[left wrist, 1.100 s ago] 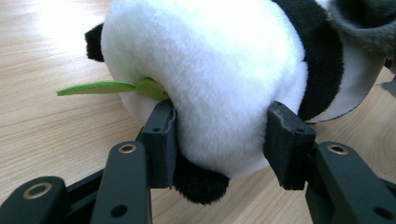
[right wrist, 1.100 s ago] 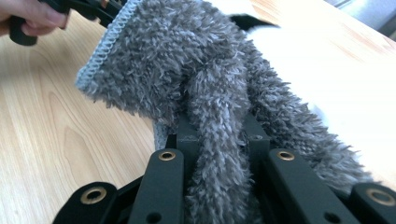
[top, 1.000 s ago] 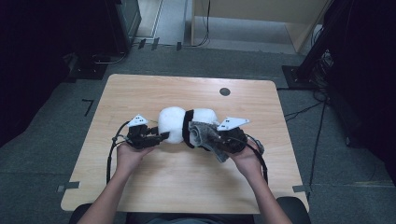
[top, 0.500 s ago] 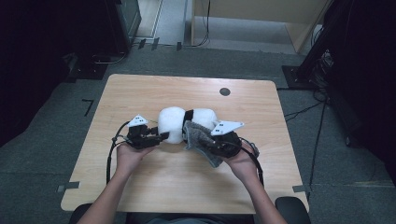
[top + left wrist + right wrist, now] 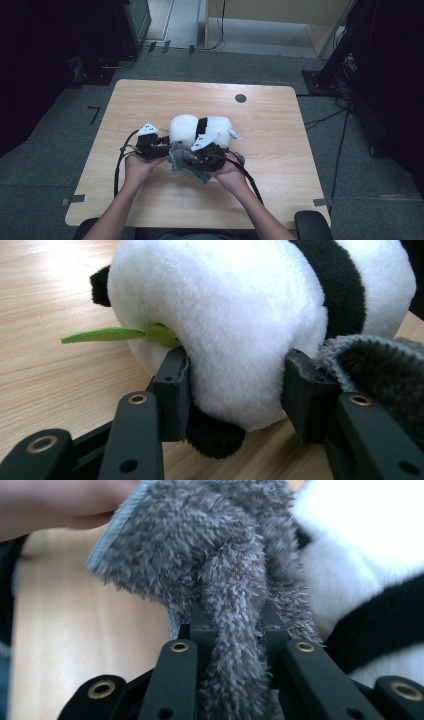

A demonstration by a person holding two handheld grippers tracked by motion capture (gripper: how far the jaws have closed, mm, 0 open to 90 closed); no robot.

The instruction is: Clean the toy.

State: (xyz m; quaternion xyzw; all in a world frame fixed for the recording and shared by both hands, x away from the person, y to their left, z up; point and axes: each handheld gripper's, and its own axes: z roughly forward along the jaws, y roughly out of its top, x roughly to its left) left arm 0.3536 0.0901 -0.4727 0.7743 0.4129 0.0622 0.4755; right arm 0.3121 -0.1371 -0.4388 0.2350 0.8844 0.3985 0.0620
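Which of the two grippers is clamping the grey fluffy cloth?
The right gripper: its jaws pinch the grey cloth, whereas the left gripper squeezes the plush panda.

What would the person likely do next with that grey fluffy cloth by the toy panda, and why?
Probably draw the grey cloth across the panda toy's white body, as if wiping it. The right gripper is shut on a fold of the cloth right beside the panda, while the left gripper clamps the toy's end and steadies it on the table.

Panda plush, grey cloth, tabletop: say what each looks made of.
Panda plush: soft synthetic fur, white and black, short dense pile. Grey cloth: shaggy microfibre or chenille, by its long fuzzy strands. Tabletop: pale wood or wood-look laminate, matte, with fine straight grain.
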